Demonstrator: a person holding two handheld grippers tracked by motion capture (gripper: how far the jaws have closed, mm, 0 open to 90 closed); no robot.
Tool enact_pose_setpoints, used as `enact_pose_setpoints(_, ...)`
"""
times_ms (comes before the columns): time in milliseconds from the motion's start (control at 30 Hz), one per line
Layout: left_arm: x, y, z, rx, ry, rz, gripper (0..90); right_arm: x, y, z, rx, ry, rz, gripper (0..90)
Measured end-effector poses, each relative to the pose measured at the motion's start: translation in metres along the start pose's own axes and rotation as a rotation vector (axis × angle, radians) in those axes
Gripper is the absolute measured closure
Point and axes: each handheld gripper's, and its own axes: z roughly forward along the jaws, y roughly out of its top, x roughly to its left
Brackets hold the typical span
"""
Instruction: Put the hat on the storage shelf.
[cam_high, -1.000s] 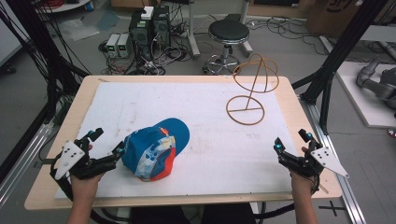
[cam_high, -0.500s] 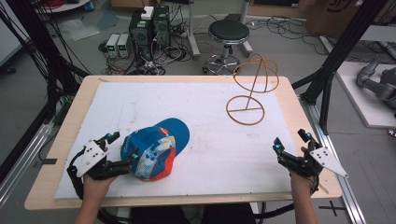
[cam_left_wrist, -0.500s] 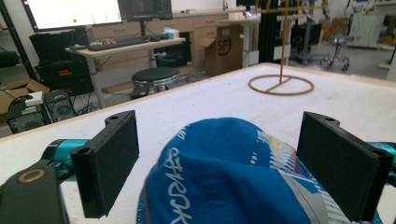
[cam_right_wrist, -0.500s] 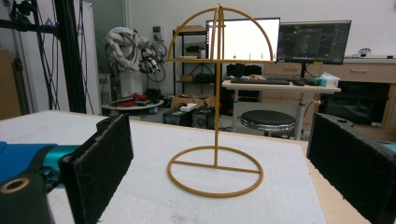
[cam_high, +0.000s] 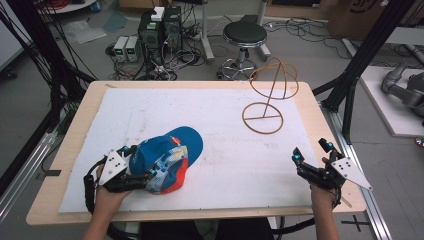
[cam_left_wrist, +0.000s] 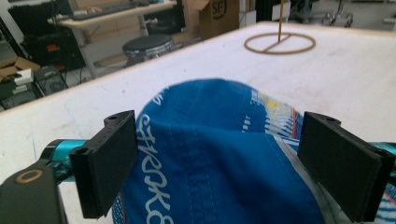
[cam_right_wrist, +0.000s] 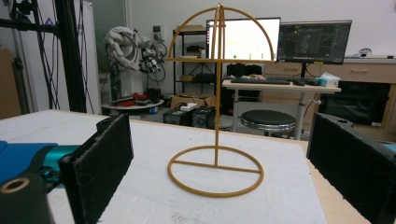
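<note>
Beyond your table, a black round stool (cam_high: 244, 35) stood at the upper middle of the high view, with stacked computer boxes (cam_high: 160, 31) to its left and two lit monitors (cam_right_wrist: 279, 41) behind your right gripper view.

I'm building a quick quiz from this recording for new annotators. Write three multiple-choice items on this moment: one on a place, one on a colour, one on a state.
1. Where does the wire hat stand sit on the table?
A. far right part
B. near left corner
C. under the cap

2. What is the main colour of the cap?
A. green
B. blue
C. black

3. How does the left gripper stand?
A. shut on the stand
B. open, jaws on either side of the cap
C. lying flat, away from the cap

Answers:
1. A, the high view shows it standing far right, apart from the cap.
2. B, blue cloth with orange and white print.
3. B, the left gripper view shows cap cloth between the spread jaws.
</note>
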Motion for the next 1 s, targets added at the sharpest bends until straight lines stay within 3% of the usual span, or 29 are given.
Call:
enact_pose_setpoints(167, 0.001, -0.001, 0.003, 0.028, -0.004, -0.009, 15.5, 0.000, 0.000, 0.000, -0.005, -0.002, 0.003, 6.9)
enact_pose_setpoints(267, 0.001, -0.002, 0.005, 0.056, 0.005, -0.006, 25.6, 0.000, 0.000, 0.000, -0.003, -0.005, -0.003, 6.9)
enact_pose_setpoints(300, 0.001, -0.002, 0.006, 0.059, -0.002, -0.013, 34.2, 0.000, 0.000, 0.000, -0.001, -0.006, -0.003, 6.9)
enact_pose_setpoints(467, 0.005, -0.004, 0.009, 0.110, -0.023, -0.037, 43.0, 0.000, 0.000, 0.000, -0.004, -0.005, 0.000, 6.9)
enact_pose_setpoints(667, 0.004, -0.006, 0.014, 0.164, 0.008, -0.040, 57.7, 0.000, 0.000, 0.000, -0.005, -0.004, 0.002, 6.9)
enact_pose_setpoints(833, 0.003, -0.007, 0.017, 0.205, 0.051, -0.027, 75.9, 0.000, 0.000, 0.001, -0.002, -0.005, 0.001, 6.9)
enact_pose_setpoints(1000, 0.001, -0.004, 0.016, 0.196, 0.054, -0.002, 87.7, 0.000, 0.000, 0.001, -0.005, -0.003, 0.001, 6.9)
